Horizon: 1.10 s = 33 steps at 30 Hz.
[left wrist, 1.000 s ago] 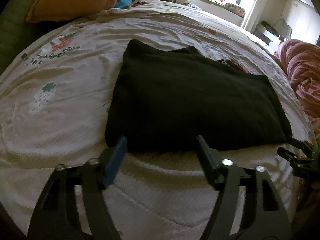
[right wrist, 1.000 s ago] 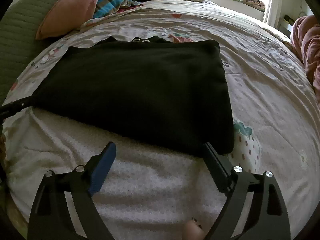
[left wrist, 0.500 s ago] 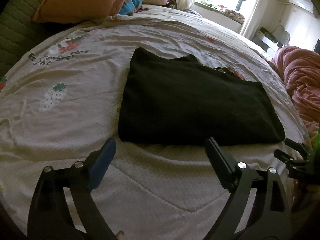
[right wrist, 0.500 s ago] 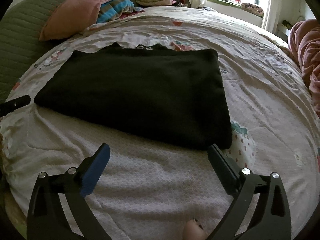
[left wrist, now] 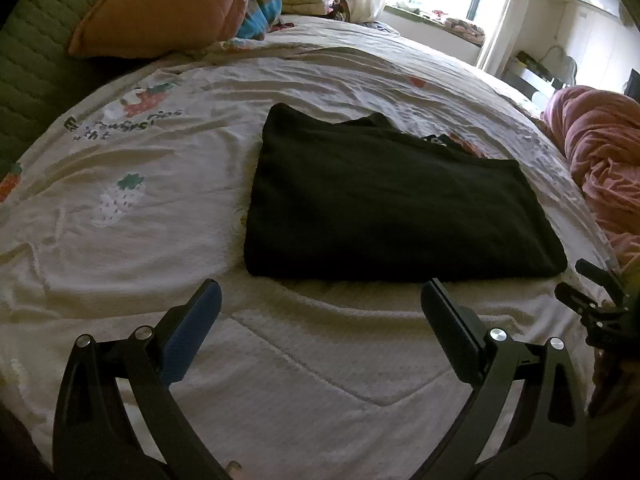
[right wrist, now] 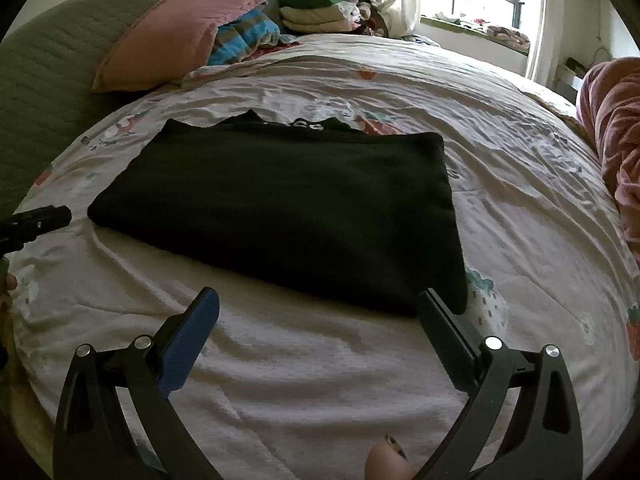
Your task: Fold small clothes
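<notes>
A black garment lies folded into a flat rectangle on the bed, on a white sheet printed with strawberries. The left claw hangs just short of its near edge; its jaws are opening, already spread wide, with only bare sheet between them. The right claw is near the garment's near right corner, jaws wide apart and empty, touching nothing. A pink pillow and what looks like a stack of folded clothes sit at the far end.
</notes>
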Each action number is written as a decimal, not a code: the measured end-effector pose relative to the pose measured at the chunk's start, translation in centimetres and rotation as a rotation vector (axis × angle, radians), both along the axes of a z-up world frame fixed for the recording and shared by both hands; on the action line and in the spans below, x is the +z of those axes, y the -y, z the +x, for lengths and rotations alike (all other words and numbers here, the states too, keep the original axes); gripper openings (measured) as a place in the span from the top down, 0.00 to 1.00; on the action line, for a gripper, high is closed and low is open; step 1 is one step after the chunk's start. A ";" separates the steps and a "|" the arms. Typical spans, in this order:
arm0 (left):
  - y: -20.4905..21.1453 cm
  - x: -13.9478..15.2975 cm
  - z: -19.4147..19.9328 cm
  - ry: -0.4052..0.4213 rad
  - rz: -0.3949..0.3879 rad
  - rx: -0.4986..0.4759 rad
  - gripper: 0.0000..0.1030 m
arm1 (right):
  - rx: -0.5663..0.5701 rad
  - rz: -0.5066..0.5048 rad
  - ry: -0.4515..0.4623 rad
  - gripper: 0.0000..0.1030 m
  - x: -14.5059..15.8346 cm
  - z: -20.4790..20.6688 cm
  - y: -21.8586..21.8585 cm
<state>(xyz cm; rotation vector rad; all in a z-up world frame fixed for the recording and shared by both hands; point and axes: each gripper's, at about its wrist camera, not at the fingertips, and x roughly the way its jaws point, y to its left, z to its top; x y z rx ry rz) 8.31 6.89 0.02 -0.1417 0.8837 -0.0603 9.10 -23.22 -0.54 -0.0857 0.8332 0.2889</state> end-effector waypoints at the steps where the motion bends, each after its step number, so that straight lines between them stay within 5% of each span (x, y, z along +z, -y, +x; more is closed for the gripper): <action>1: -0.1 0.1 -0.1 0.002 0.000 0.003 0.09 | 0.004 0.000 0.002 0.04 0.1 -0.1 -0.2; 33: -6.6 0.9 -1.4 0.047 0.022 0.153 0.09 | 0.211 -0.040 0.060 0.04 2.2 -0.6 -11.2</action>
